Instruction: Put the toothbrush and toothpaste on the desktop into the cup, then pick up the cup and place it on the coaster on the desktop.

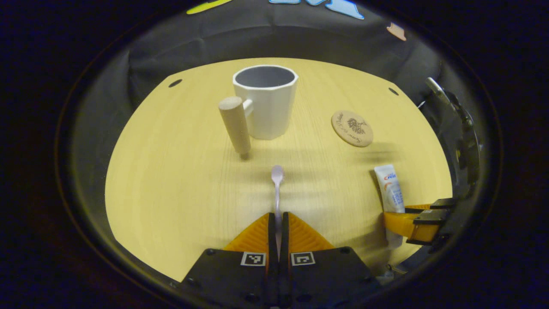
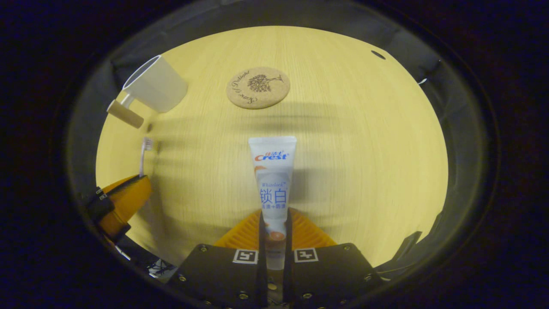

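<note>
— Starting with the cup (image 1: 266,101): what's in it?
— Nothing that I can see; the white faceted cup stands upright toward the far side of the wooden desktop (image 1: 180,184), its mouth open and its inside looking bare. Its round wooden handle (image 1: 235,125) sticks out toward the camera in the left gripper view.
— And the toothbrush (image 1: 277,189)?
— Pinched between the two fingers of the left gripper (image 1: 278,225), which are pressed together on its thin shaft. Its head points forward at the cup, with open desktop between.
— The toothpaste (image 2: 273,180)?
— Clamped by the right gripper (image 2: 273,221), both fingers squeezing the tube's lower end, the flat crimped end pointing ahead.
— Where's the coaster (image 2: 257,87)?
— Flat on the desktop, to the right of the cup and apart from it, straight ahead of the tube in the right gripper view. Nothing lies on it.
</note>
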### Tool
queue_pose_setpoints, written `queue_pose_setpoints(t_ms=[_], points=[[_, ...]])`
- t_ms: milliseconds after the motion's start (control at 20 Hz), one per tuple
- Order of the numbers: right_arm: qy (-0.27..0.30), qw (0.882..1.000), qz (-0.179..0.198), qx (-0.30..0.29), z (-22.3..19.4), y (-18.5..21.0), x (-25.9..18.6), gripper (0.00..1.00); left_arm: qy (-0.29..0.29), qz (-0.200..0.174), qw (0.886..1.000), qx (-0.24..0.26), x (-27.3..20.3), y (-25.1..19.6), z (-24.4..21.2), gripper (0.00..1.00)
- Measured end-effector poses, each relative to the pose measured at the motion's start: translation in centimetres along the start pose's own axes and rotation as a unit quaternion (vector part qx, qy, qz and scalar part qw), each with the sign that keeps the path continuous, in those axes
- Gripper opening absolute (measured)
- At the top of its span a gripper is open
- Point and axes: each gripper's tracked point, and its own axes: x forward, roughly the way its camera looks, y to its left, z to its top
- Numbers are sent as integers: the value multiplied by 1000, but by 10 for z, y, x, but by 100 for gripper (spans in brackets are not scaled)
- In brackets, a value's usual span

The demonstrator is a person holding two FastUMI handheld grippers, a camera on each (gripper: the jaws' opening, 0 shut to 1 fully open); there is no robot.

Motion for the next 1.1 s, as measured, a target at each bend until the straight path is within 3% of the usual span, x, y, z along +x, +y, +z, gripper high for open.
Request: queue_pose_setpoints(t_ms=[550,1100], points=[[-15,1000,-2,-13,0,0,0,16,-87,-34,995,-23,-75,-19,82,7],[-23,1000,2,-11,0,-1,-1,16,-161,-17,986,-29,-71,13,185,7]])
